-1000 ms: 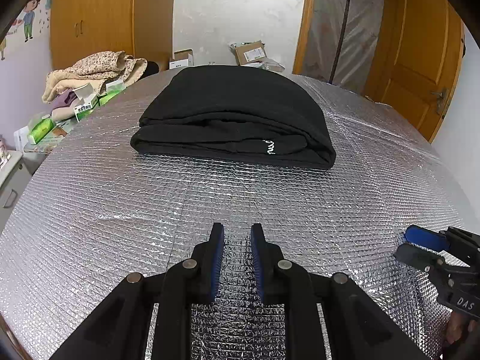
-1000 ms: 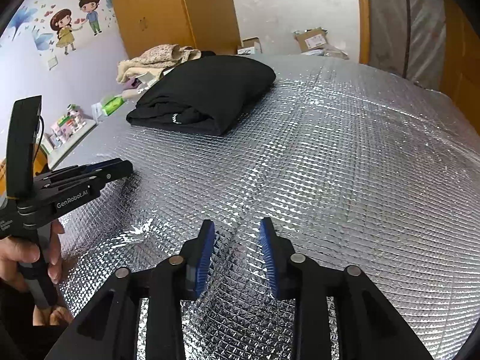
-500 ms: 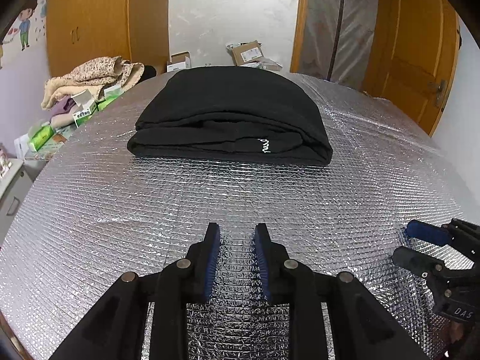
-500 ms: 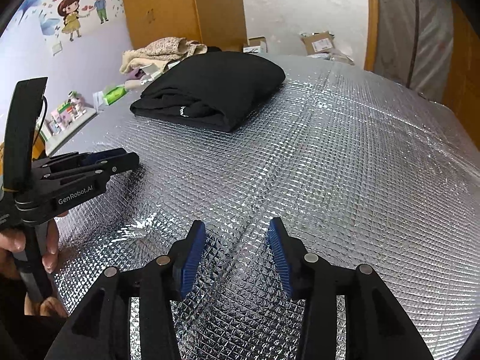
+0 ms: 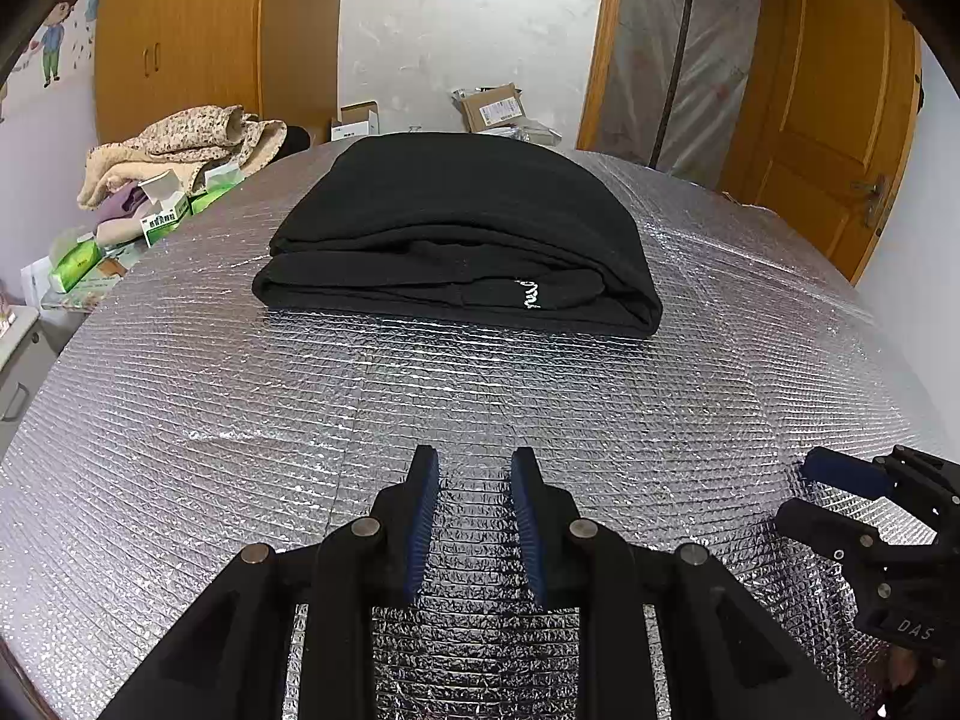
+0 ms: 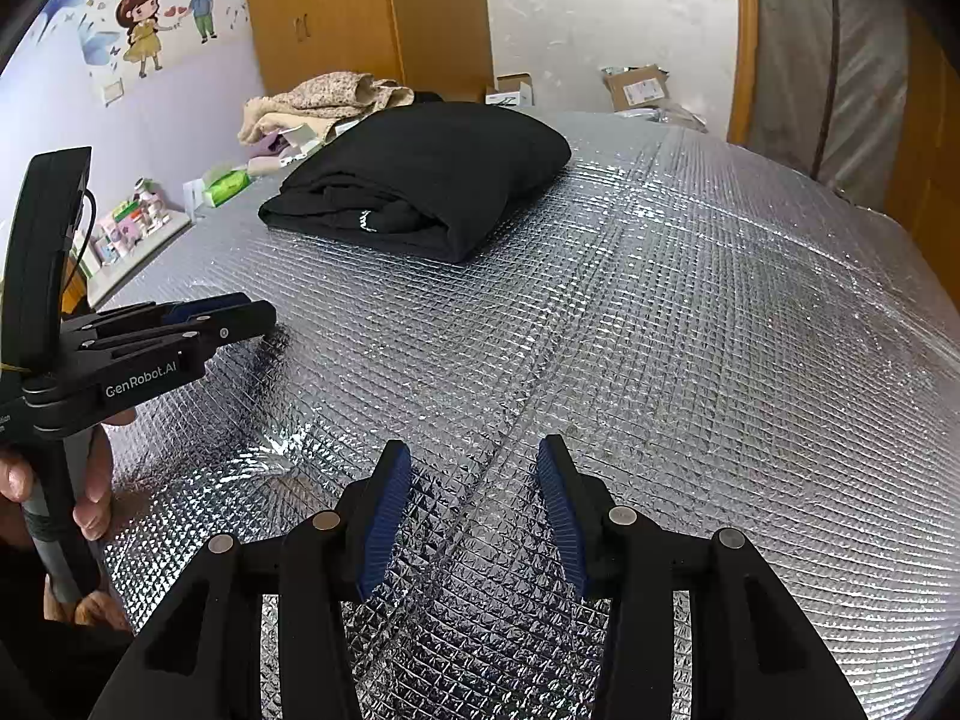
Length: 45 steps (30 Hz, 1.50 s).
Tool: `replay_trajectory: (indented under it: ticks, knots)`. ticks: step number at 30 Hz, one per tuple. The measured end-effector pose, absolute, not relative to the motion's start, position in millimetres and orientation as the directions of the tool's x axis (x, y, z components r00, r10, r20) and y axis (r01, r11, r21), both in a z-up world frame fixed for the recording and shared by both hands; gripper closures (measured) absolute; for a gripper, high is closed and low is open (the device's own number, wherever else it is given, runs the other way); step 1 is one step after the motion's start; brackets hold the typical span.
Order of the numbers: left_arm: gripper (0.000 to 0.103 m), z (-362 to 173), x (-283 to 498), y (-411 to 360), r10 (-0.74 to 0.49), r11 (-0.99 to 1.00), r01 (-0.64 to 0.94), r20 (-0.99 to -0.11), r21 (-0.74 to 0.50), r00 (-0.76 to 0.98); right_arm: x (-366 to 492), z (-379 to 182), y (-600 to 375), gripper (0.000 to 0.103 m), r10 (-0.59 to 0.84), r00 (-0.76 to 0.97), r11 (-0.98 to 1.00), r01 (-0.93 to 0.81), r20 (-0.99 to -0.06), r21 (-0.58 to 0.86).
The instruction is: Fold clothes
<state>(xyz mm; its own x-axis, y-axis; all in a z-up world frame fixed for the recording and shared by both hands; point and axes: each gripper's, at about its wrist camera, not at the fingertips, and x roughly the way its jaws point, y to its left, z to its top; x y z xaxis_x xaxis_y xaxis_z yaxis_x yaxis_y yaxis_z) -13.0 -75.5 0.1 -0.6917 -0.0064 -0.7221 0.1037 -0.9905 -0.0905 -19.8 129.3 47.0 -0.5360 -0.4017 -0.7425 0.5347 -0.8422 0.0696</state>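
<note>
A black garment (image 5: pixel 462 222) lies folded in a thick, neat bundle at the far middle of the silver quilted foil surface (image 5: pixel 240 420); a small white print shows on its near edge. The right wrist view has the same garment (image 6: pixel 432 174) at the upper left. My left gripper (image 5: pixel 474 462) hovers over bare foil well short of the garment, open with nothing between its blue pads. It appears from the side as left gripper (image 6: pixel 252 312), held by a hand. My right gripper (image 6: pixel 474 450) stands wide open over bare foil, empty, also seen as right gripper (image 5: pixel 822 492).
Beyond the surface's far left edge lie a pile of beige blankets (image 5: pixel 180 144) and green packets (image 5: pixel 78 258). Cardboard boxes (image 5: pixel 489 108) sit on the floor behind. A wooden door (image 5: pixel 840 120) is at the right, a wardrobe (image 5: pixel 180 30) at the back left.
The jaws of both grippers have spread wider, the right one more. The folded garment has not moved, and both hands stay about where they were.
</note>
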Motion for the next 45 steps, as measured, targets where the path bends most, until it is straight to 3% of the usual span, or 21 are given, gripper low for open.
replay_trajectory:
  ticks: [10,45]
  knots:
    - [0.077,0.3,-12.9,-67.7,-0.047,-0.994,0.103,-0.723,-0.034,-0.689,-19.7,46.5,128.7,0.056,-0.404,-0.535,-0.842,0.534,-0.742,0.073]
    - [0.077,1.3,-12.5,-71.6,-0.030,-0.994,0.098,-0.718,-0.053,-0.695,-21.2,45.5,129.0,0.056,-0.409,-0.532,-0.841,0.534,-0.742,0.081]
